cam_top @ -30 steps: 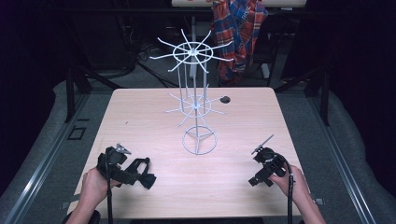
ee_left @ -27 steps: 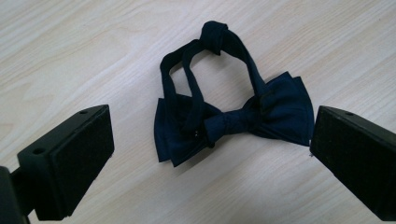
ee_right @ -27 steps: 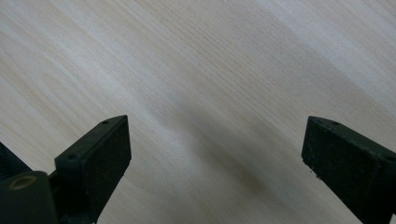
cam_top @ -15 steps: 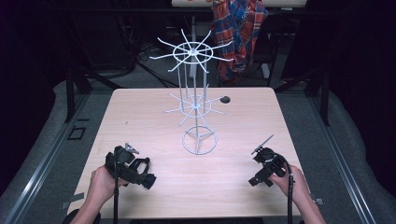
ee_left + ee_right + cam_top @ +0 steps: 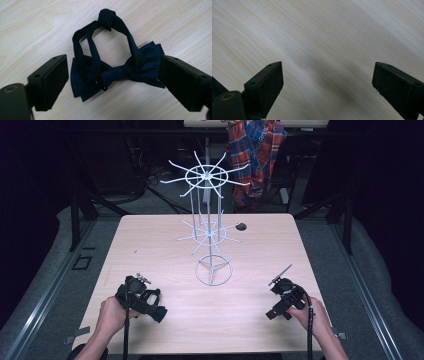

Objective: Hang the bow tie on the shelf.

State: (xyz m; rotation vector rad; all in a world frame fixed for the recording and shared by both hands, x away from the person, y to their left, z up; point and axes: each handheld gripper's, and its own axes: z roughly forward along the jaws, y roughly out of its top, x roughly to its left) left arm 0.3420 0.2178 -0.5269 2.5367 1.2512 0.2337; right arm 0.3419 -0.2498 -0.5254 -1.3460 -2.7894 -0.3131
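A dark navy bow tie (image 5: pixel 120 72) with a looped, knotted strap lies flat on the light wooden table (image 5: pixel 165 250). My left gripper (image 5: pixel 113 68) hangs just above it, open, one jaw on each side of the bow and neither touching it. From above, the left gripper (image 5: pixel 149 305) sits near the table's front left, in a hand. My right gripper (image 5: pixel 328 75) is open over bare wood, with nothing between its jaws. It is at the front right (image 5: pixel 281 306).
A white wire display rack (image 5: pixel 212 235) with two tiers of radiating hooks stands on a ring base at the table's middle. A small dark object (image 5: pixel 241 226) lies behind it. A plaid shirt (image 5: pixel 255 150) hangs beyond the far edge.
The left gripper has shifted a little to the right near the front edge. The right gripper has stayed where it was.
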